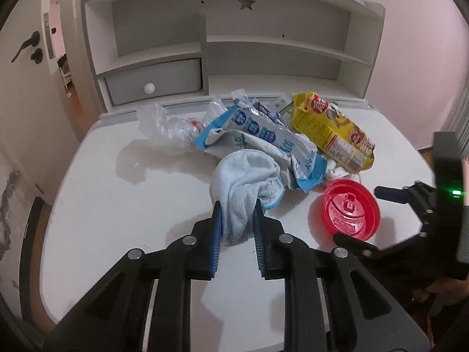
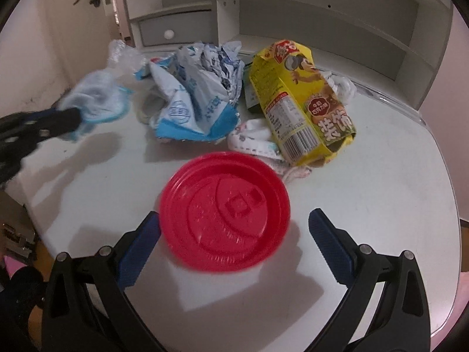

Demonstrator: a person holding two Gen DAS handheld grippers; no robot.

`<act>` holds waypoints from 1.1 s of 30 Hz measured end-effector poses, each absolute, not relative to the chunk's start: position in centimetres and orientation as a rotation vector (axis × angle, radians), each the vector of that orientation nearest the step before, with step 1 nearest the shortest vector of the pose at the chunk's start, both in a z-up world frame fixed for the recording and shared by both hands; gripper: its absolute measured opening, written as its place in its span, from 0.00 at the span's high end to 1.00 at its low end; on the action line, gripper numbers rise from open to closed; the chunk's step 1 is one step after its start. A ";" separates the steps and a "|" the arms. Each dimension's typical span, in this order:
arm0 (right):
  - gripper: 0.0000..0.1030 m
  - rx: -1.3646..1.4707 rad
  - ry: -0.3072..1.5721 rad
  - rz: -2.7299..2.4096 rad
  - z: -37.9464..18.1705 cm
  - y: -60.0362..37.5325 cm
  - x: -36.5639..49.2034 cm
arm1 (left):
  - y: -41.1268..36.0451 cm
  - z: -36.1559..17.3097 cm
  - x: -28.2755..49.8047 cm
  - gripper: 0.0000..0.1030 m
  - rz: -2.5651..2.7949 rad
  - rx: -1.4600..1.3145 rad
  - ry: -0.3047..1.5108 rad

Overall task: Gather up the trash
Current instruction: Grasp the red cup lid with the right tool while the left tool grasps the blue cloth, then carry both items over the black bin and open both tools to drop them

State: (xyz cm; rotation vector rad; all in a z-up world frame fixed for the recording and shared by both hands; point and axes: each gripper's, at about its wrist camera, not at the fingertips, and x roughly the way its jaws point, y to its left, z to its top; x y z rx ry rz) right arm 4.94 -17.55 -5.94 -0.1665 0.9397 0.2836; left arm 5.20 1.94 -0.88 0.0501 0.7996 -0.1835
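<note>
- Left gripper [image 1: 236,205] is clamped on a pale blue-white cloth [image 1: 244,182], its blue pads pressing the bunched fabric from both sides; the right wrist view shows the same cloth at the gripper's tips, just above the desk.
- Right gripper [image 2: 234,226] stands with its jaws wide apart around a red plastic lid [image 2: 224,211], one blue pad just beside the lid's left rim, the other clear of its right rim; neither pad presses on it.
- That lid lies flat on the white desk [image 1: 117,205], embossed side up, at the near edge of the pile of trash.
- Just behind the lid, a small patterned white wrapper [image 2: 255,140] lies partly under a yellow snack carton [image 2: 299,96], which rests on its side with the open end towards the camera.
- Left of the carton sits a crumpled blue-and-white plastic bag [image 2: 193,96], touching the cloth in the left wrist view.
- Further left, a crumpled clear plastic wrapper [image 1: 170,129] lies beside the bag.
- Behind everything stands a white shelf unit [image 1: 222,47] with a grey drawer [image 1: 152,80] and a round white knob.
</note>
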 end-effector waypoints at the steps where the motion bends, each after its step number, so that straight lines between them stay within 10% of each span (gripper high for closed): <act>1: 0.23 -0.163 0.939 0.287 -6.0 -17.5 5.0 | 2.0 -0.7 5.0 0.81 -0.180 0.049 0.792; 10: 0.23 -0.070 0.758 0.192 -0.4 -26.6 -1.7 | -3.0 1.6 3.2 0.81 -0.298 0.093 0.739; 20: 0.23 0.245 0.706 -0.375 -2.3 -51.2 -13.4 | -25.5 0.9 -0.8 0.81 -0.819 0.192 0.753; 33: 0.23 0.661 0.978 -0.753 -18.9 -69.6 -26.0 | -50.9 -18.0 -8.7 0.81 -1.194 0.436 1.045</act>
